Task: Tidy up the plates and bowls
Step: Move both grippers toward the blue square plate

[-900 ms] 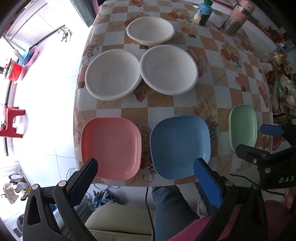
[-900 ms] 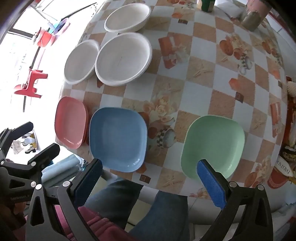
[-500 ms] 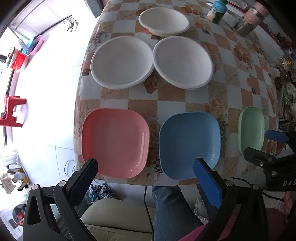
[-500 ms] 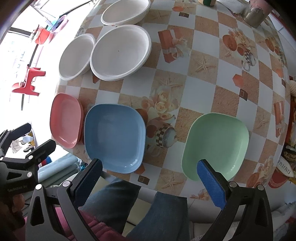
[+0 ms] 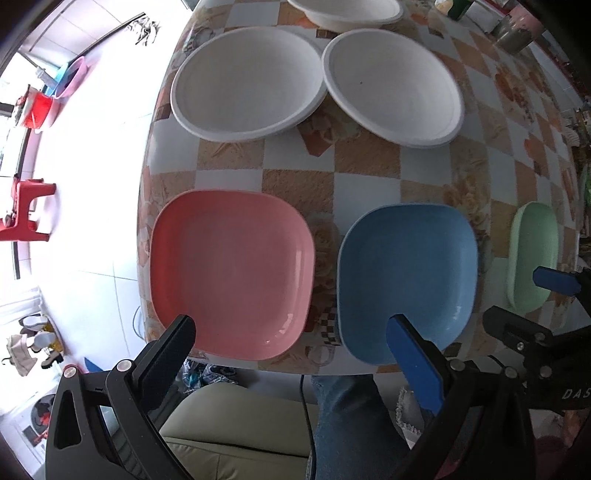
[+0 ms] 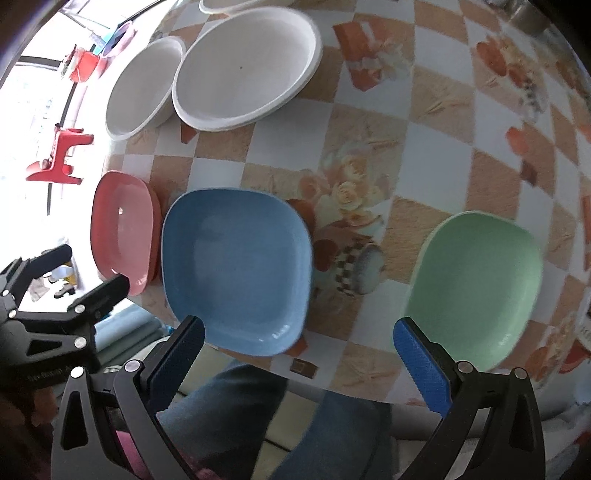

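Three square plates lie along the table's near edge: pink (image 5: 231, 277), blue (image 5: 404, 280) and green (image 5: 532, 254); they also show in the right wrist view as pink (image 6: 122, 236), blue (image 6: 236, 273) and green (image 6: 472, 288). Behind them sit three white bowls (image 5: 247, 77) (image 5: 391, 85) (image 5: 347, 11). My left gripper (image 5: 291, 332) is open and empty, just off the near edge between the pink and blue plates. My right gripper (image 6: 299, 339) is open and empty, between the blue and green plates.
The checkered tablecloth (image 6: 436, 155) covers the table. A jar (image 5: 513, 33) and a bottle (image 5: 458, 7) stand at the far right. A red stool (image 5: 22, 206) stands on the floor to the left. The person's jeans (image 5: 351, 417) are below the table edge.
Both grippers have moved forward and lower toward the table's near edge. The plates and bowls look larger and have not moved.
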{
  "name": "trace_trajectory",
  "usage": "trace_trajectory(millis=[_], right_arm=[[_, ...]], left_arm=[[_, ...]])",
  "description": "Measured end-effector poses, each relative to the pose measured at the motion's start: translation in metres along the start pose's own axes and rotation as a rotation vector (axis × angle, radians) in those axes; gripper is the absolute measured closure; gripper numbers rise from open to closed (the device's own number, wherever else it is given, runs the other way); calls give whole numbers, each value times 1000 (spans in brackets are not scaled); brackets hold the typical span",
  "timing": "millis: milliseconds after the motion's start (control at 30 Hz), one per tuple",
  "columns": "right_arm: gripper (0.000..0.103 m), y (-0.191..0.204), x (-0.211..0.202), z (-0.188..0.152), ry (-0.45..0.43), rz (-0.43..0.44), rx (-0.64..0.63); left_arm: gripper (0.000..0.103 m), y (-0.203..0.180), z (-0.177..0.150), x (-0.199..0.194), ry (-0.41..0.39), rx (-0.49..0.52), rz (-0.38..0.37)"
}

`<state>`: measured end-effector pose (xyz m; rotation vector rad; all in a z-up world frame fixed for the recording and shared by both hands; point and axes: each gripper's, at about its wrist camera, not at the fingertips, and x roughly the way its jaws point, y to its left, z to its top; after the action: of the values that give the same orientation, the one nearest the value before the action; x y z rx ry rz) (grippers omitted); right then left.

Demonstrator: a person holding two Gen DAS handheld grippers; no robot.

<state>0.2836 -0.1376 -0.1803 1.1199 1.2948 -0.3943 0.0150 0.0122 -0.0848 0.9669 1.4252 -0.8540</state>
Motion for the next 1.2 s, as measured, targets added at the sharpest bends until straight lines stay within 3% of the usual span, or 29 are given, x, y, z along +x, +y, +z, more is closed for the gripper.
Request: trace_trajectory(millis=[100, 367, 667, 733, 867, 967, 1200], right_arm=[[0, 1, 9, -1, 68, 20, 15], [0, 1, 32, -3, 107, -2, 25], [0, -6, 44, -7, 111, -83, 42], [0, -10, 47, -12, 141, -136, 40], [0, -10, 46, -26, 83, -139, 27], [0, -29, 39, -29, 69, -151, 37], [0, -87, 18, -51, 59, -159, 103]], left_arm=[[0, 0, 1, 7, 6, 1, 14], [0, 13, -8, 22, 34, 14, 71], [0, 17, -6, 22, 63, 19, 124], [0, 11, -4, 22, 60, 26, 141], [0, 2, -2, 23, 49, 43, 143], [0, -9, 1, 24, 38, 63, 171], [0, -32, 5, 33, 46, 114, 147]])
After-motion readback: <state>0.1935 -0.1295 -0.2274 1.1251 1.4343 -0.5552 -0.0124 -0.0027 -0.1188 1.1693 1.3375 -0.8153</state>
